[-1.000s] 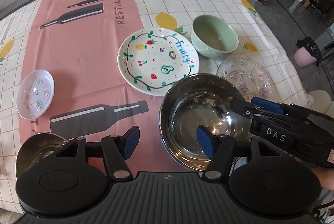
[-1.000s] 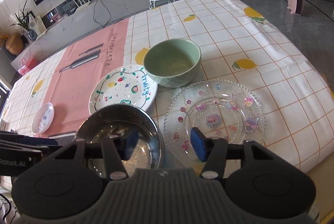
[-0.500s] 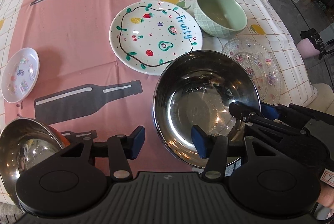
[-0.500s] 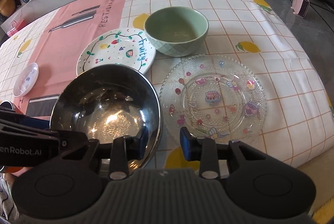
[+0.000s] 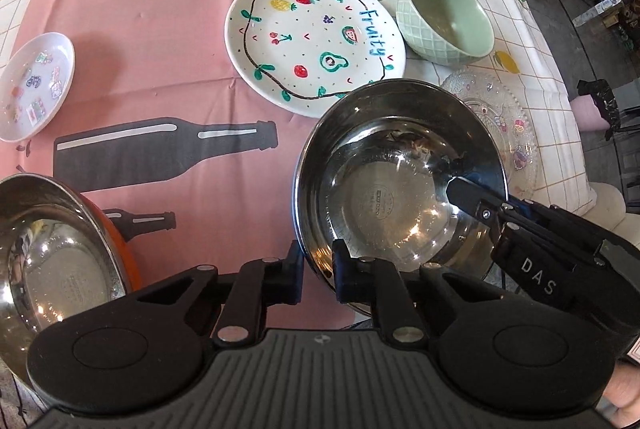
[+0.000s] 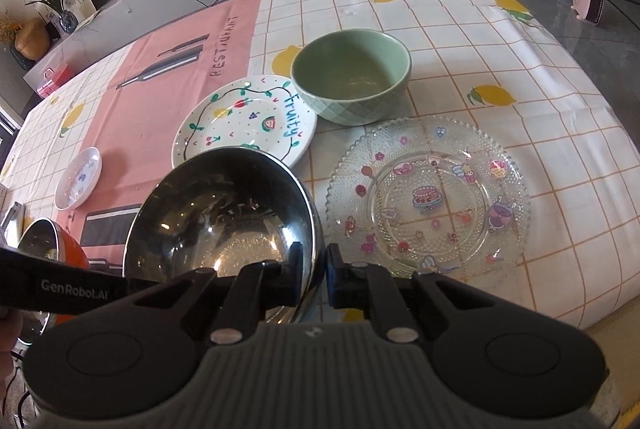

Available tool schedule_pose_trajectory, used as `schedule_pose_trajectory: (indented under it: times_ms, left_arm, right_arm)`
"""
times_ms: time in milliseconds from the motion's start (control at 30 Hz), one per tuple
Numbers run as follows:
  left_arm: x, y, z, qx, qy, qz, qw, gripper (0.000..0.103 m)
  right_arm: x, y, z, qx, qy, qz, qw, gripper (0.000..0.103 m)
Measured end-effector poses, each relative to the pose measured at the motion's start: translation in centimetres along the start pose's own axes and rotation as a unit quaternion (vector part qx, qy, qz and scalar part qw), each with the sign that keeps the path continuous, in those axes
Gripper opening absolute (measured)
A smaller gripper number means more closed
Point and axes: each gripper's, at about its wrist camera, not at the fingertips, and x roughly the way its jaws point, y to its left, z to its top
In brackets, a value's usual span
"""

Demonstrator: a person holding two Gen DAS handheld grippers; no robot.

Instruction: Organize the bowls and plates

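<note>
Both hand-held grippers pinch our steel bowl (image 5: 396,189) at its rim, and their jaws are closing on the wall between them: the left hand-held gripper (image 5: 317,275) on the near edge, the right hand-held gripper (image 6: 314,275) on the opposite side, so it should lift level. It sits on the desk (image 5: 160,29) beside the fruit plate (image 5: 316,37), glass plate (image 6: 428,205) and green bowl (image 6: 352,77); the orange-sided bowl (image 5: 52,261) may be its nesting partner.
</note>
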Motion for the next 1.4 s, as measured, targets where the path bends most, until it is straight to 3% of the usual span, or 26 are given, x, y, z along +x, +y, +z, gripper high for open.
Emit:
schedule_pose_trajectory:
  times_ms: [367, 600, 800, 1067, 1400]
  left_arm:
    - [-5.0, -0.7, -0.6, 0.027, -0.044, 0.038, 0.9980, 0.016]
    - [-9.0, 0.1, -1.2, 0.031, -0.086, 0.059, 0.9941, 0.016]
    - [-12.0, 2.7, -3.1, 0.011, -0.114, 0.066, 0.9913, 0.015]
    - [-13.4, 6.8, -5.9, -0.016, -0.125, 0.066, 0.9899, 0.015]
    - [-13.0, 11.4, -7.9, -0.044, -0.126, 0.072, 0.9884, 0.015]
  right_arm:
    - [-2.4, -0.4, 0.6, 0.044, -0.046, 0.085, 0.994, 0.010]
    - [-4.5, 1.5, 1.0, 0.039, -0.080, 0.120, 0.989, 0.010]
    - [-6.7, 5.2, 0.6, 0.005, -0.108, 0.123, 0.986, 0.010]
    - [-6.9, 9.4, -0.5, -0.032, -0.096, 0.163, 0.981, 0.012]
    - [-5.1, 13.6, -1.8, -0.075, -0.060, 0.179, 0.979, 0.013]
